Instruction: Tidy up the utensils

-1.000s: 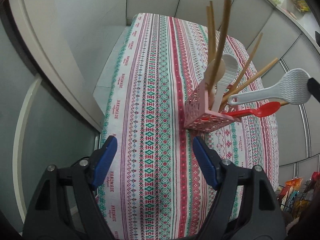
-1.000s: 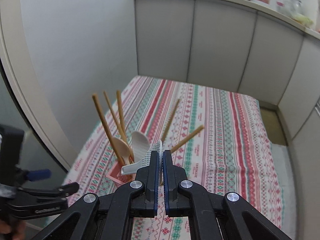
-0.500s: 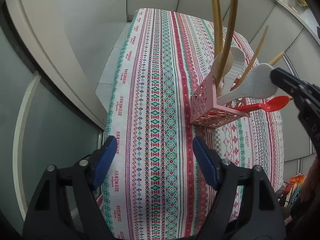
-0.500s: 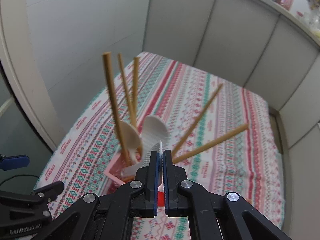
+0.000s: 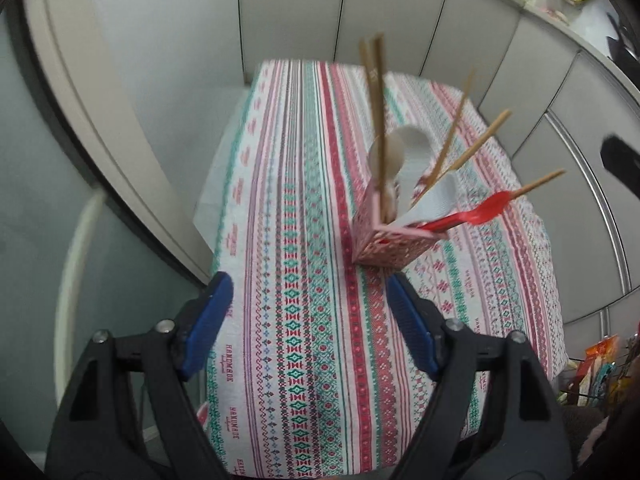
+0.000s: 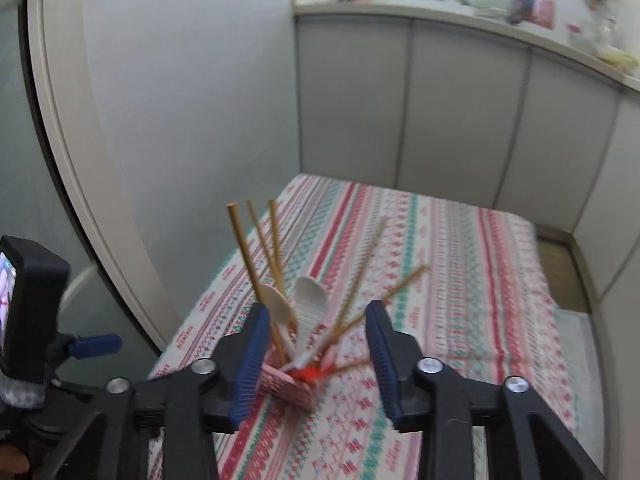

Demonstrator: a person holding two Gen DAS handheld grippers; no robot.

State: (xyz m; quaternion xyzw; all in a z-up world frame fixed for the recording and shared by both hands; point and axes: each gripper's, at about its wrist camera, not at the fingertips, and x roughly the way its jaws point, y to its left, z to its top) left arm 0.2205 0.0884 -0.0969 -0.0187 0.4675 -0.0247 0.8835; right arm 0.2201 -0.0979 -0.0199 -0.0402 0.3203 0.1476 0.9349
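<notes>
A pink perforated utensil holder (image 5: 394,246) stands on the striped tablecloth (image 5: 304,288). It holds wooden chopsticks (image 5: 376,120), white spoons (image 5: 408,156), a white rice paddle (image 5: 434,200) and a red spoon (image 5: 480,214). My left gripper (image 5: 308,320) is open and empty, near the table's front edge, short of the holder. In the right wrist view the holder (image 6: 288,384) sits low between the fingers of my right gripper (image 6: 316,360), which is open and empty above it.
White cabinet doors (image 6: 460,120) line the far side of the table. A counter above them (image 6: 480,12) carries a kettle and small items. A curved door frame (image 5: 104,128) stands at the left. Snack packets (image 5: 600,364) lie at the lower right.
My right gripper has opened and let go of the white rice paddle, which now rests in the holder. The right gripper has drawn back and up. The left gripper stayed open.
</notes>
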